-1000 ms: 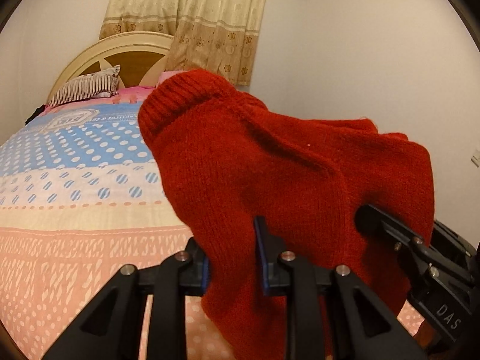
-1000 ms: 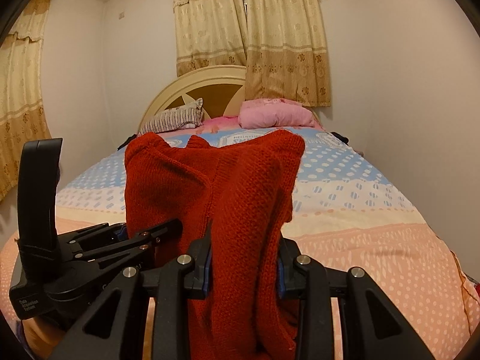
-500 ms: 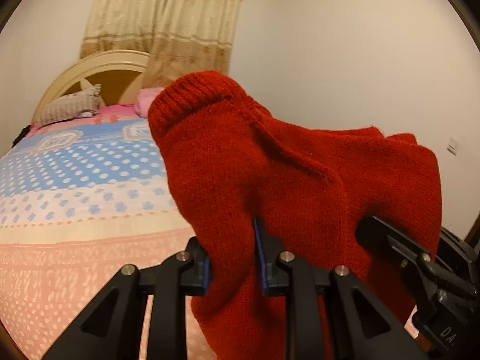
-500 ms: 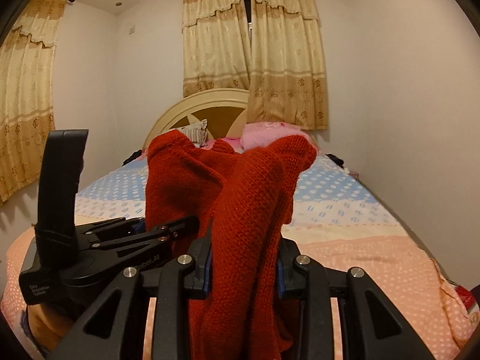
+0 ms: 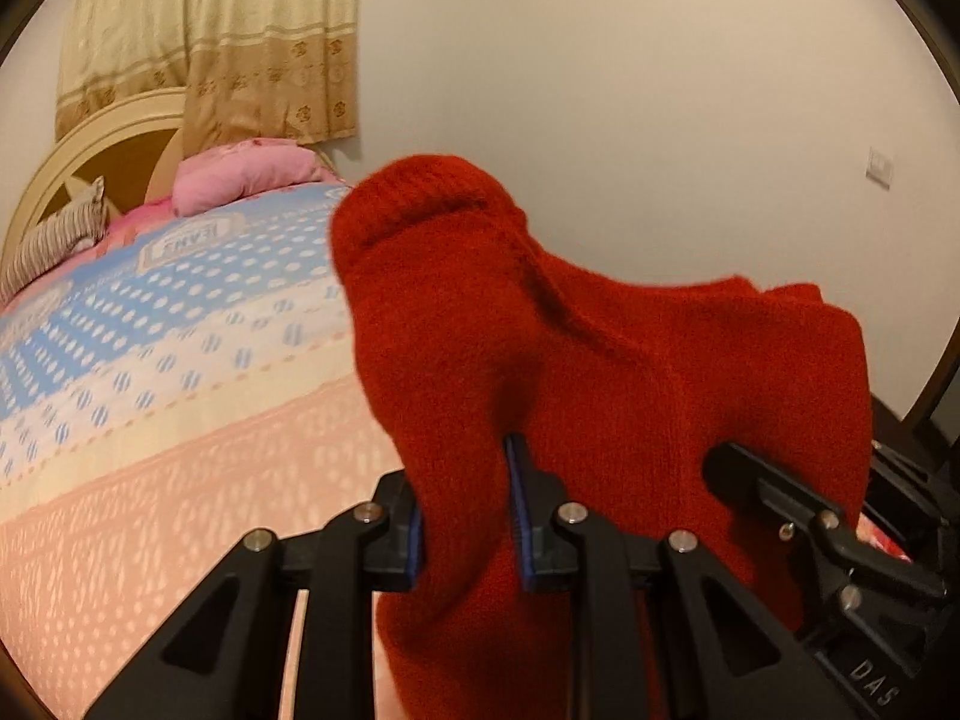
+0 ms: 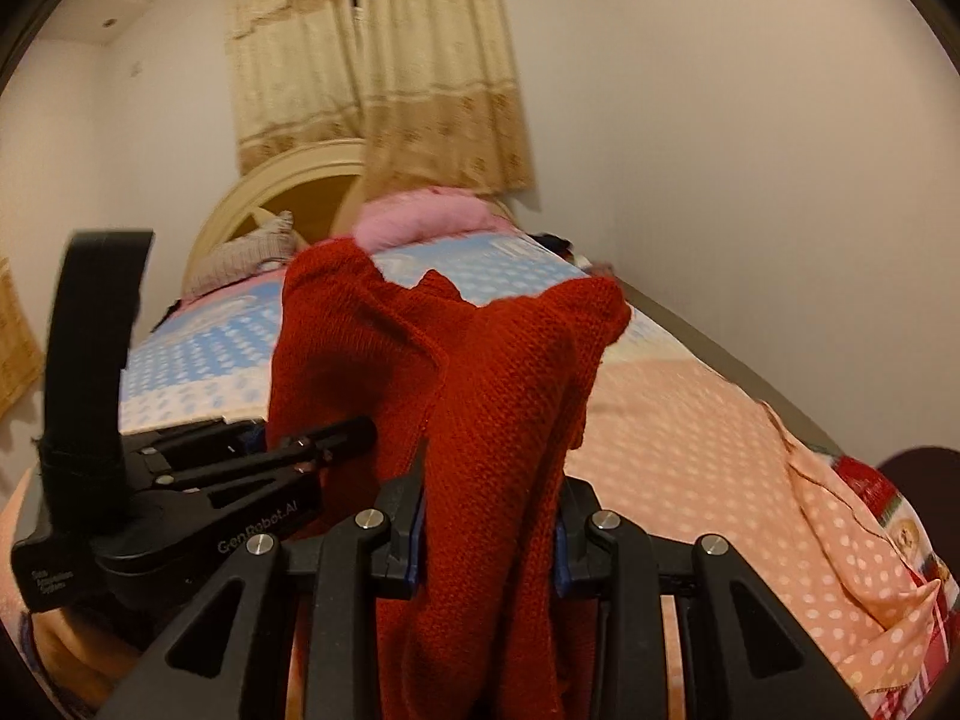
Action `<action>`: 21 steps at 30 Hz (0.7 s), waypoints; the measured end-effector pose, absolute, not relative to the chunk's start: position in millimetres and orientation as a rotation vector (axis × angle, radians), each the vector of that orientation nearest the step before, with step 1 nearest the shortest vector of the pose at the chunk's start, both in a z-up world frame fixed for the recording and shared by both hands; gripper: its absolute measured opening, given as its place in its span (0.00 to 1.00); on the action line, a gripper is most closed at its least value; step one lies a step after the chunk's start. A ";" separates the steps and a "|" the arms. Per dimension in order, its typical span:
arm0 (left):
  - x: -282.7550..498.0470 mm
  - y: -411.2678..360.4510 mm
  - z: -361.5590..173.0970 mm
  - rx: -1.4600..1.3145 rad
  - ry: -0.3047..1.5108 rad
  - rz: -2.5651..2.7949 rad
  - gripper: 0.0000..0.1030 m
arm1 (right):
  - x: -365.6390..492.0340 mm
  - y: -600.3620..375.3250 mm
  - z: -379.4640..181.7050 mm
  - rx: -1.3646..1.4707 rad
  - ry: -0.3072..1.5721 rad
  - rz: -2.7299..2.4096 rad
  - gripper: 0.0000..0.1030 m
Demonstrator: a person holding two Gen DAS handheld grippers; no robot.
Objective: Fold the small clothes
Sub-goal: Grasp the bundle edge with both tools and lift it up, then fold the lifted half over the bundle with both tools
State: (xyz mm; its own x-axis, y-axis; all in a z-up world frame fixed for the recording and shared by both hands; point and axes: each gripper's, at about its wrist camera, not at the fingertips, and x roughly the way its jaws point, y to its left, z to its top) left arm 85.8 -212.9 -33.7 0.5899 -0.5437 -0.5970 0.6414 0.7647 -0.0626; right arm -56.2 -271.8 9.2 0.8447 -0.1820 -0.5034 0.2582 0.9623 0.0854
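Both views have swung since the earlier frames: from the left wrist the bed now tilts, the pink pillow has come into sight and the headboard has slid to the left edge, while from the right wrist the curtains lean and the room looks blurred.

Nearest the lens, the left gripper (image 5: 465,513) pinches a fold of the red knitted garment (image 5: 600,372) between its blue-edged pads, jaws narrow and pressed on the wool. The cloth rises above the fingers, its ribbed cuff uppermost, and hangs down below them, clear of the bed. At the right of that view the right gripper (image 5: 726,462) bites the same garment.

From the right wrist, the right gripper (image 6: 489,531) is clamped on a thick bunch of the garment (image 6: 498,396), jaws a little apart with wool filling the gap. The left gripper (image 6: 360,429) reaches in from the left, just beside it, its tips against the cloth.

Beyond lies the bedspread (image 5: 150,420), peach with pale dots near, blue and white farther. At the far end sit a striped pillow (image 5: 54,237) and a pink pillow (image 5: 246,174) against the cream headboard (image 6: 282,180), with beige curtains (image 6: 384,60) behind.
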 end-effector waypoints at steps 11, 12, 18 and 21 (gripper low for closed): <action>105.8 -270.5 -53.1 0.163 0.667 -0.623 0.22 | -25.7 -339.5 -17.9 0.054 0.556 -0.337 0.30; 107.6 -275.6 -57.4 0.166 0.673 -0.604 0.22 | -17.9 -344.2 -22.6 0.021 0.566 -0.340 0.30; 130.6 -294.0 -89.7 0.193 0.745 -0.516 0.22 | 22.3 -374.3 -55.8 -0.012 0.666 -0.335 0.30; 138.4 -295.8 -105.0 0.198 0.794 -0.476 0.22 | 37.0 -378.6 -72.4 -0.035 0.713 -0.337 0.30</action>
State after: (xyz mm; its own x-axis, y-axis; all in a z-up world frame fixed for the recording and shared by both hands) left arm 138.4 -295.8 -105.0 0.6025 -0.3350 -0.7244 0.4806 0.8769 -0.0058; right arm 37.0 -378.6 -72.4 0.7051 -0.3147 -0.6354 0.2911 0.9456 -0.1454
